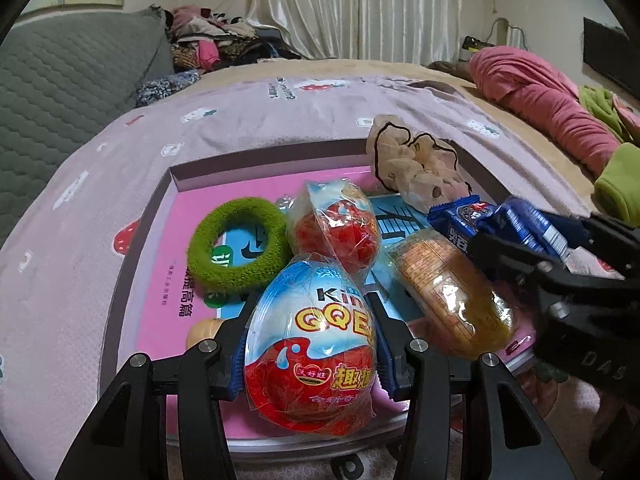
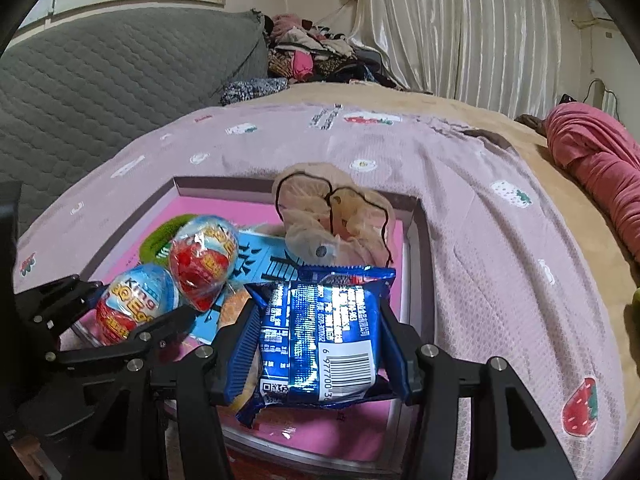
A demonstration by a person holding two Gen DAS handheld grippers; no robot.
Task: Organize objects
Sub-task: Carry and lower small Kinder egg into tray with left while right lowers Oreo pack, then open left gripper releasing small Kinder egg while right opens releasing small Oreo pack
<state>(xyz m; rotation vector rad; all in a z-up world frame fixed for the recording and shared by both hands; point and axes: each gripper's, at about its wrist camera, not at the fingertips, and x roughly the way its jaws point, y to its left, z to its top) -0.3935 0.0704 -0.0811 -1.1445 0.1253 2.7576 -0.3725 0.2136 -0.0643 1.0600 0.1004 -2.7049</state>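
Observation:
My left gripper (image 1: 310, 316) is shut on a blue-and-red toy egg (image 1: 312, 352), which sits low over the near part of a shallow pink-lined tray (image 1: 132, 248). At the right, my right gripper (image 1: 532, 236) is shut on a blue cookie packet (image 1: 492, 220). The right wrist view shows that packet (image 2: 320, 340) between the right gripper's (image 2: 316, 312) fingers over the tray's (image 2: 420, 260) near right part. The left gripper (image 2: 134, 298) with its egg (image 2: 140, 320) is at the left. In the tray lie a second egg (image 1: 336, 228), a green fuzzy ring (image 1: 240, 244) and a bread packet (image 1: 452, 296). A beige scrunchie (image 1: 416, 160) is draped over the far right corner.
The tray rests on a pink blanket with strawberry prints (image 1: 280, 120) spread over a bed. A grey quilted cushion (image 1: 72, 80) stands at the left, a pile of clothes (image 1: 216, 40) behind, and a rolled pink garment (image 1: 548, 96) and green cloth (image 1: 620, 184) at the right.

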